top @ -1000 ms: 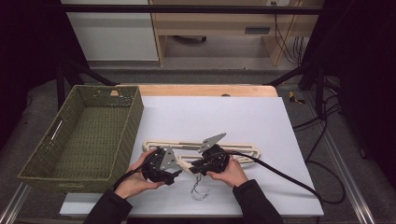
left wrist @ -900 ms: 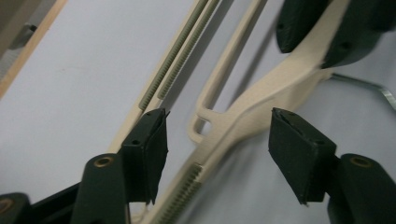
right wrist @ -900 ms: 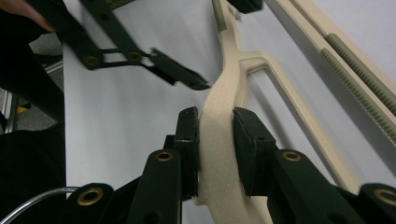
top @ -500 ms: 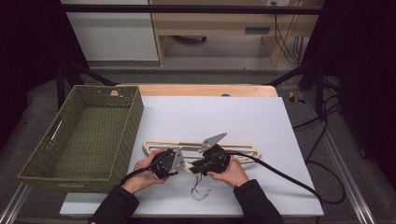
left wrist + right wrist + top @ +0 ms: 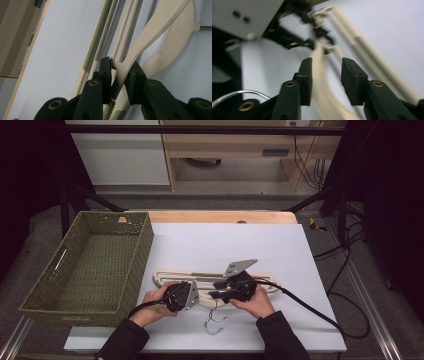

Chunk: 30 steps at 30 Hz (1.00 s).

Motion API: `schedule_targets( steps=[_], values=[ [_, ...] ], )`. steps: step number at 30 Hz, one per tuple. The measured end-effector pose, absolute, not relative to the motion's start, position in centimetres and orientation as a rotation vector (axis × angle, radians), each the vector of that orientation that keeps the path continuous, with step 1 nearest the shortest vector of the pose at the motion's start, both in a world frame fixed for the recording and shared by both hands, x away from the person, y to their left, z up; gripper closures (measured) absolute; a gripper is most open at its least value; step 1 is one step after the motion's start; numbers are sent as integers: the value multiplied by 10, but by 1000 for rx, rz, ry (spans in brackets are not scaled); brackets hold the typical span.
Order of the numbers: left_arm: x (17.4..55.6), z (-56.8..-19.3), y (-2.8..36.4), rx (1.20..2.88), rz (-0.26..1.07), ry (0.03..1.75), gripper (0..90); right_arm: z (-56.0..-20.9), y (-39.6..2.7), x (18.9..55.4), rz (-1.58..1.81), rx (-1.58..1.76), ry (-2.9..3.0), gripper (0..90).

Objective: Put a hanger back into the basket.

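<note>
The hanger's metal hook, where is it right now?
In the high view the metal hook lies on the white table at the near edge, between the person's two forearms, just below the cream hanger.

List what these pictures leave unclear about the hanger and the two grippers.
- High view: the left gripper and a hand cover the hanger there, hiding the grip.
- Right gripper view: motion blur smears the hanger; contact with the right gripper is undecidable.
- High view: the metal hook is too small for detail.
</note>
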<state>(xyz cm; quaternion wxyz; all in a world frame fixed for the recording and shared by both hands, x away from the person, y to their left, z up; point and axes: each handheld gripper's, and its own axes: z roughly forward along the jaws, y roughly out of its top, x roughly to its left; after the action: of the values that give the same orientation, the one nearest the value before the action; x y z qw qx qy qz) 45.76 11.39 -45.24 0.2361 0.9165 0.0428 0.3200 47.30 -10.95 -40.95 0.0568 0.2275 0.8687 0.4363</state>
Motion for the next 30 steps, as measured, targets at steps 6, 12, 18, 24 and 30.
schedule_targets(
  steps=[6,12,18,24,30],
  values=[
    [459,-447,113,2541,900,86,777,-391,-164,468,1442,853,2366,443],
    [461,-443,109,2549,946,50,801,-395,-202,454,1440,971,2224,335],
    [465,-439,105,2557,982,29,822,-405,-226,441,1395,1017,2184,260],
    [466,-431,102,2545,1008,30,836,-410,-236,436,1394,1044,2170,213],
    [464,-427,103,2516,1064,47,853,-409,-238,434,1401,1052,2149,200]
  ],
)
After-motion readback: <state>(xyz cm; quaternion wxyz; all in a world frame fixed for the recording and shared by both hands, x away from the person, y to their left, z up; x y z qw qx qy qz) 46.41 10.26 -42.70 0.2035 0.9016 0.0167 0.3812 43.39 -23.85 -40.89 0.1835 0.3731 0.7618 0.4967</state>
